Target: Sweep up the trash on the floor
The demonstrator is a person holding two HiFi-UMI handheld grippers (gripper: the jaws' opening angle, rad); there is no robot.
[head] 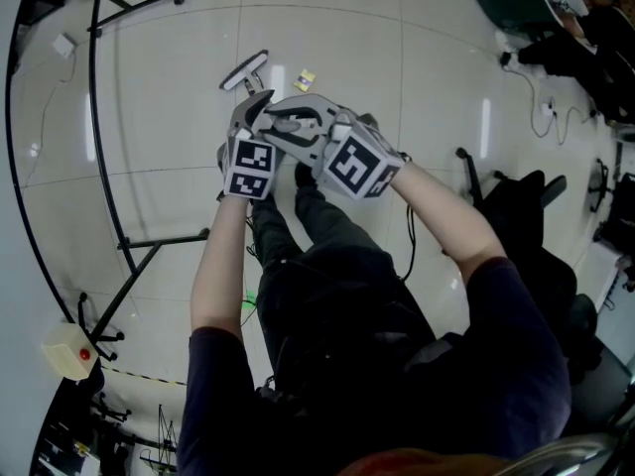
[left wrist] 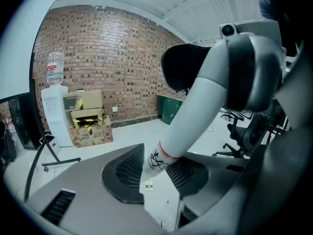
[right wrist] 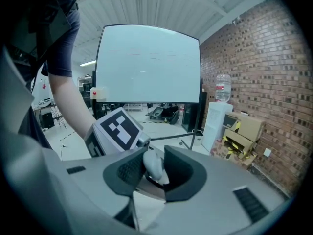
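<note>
- Trash — a small yellowish scrap — lies on the pale tiled floor ahead of both grippers, just beside the broom head and to its right in the head view; the left gripper view shows the same scrap on the floor through the gap below its jaws
- Left gripper: its jaws are closed round the broom handle, which slants down between the ribbed pads near a red ring and some black marks; both pads look to be against it
- Right gripper: its jaws are clamped on the same handle, with a pale rounded length of it between the dark pads and the left gripper's marker cube just beyond
- Both hands are bunched close together on the handle; the left one looks the lower and the nearer to the broom head
- Broom head's long axis runs diagonally in the head view, lower left to upper right, and the scrap sits off its upper-right end, not in front of its broad side — so, as I judge it, the next stroke needs the head brought round behind the scrap before it is drawn along
- Step in hand, by my reading: lining up for a sweep, with the scrap not yet gathered
</note>
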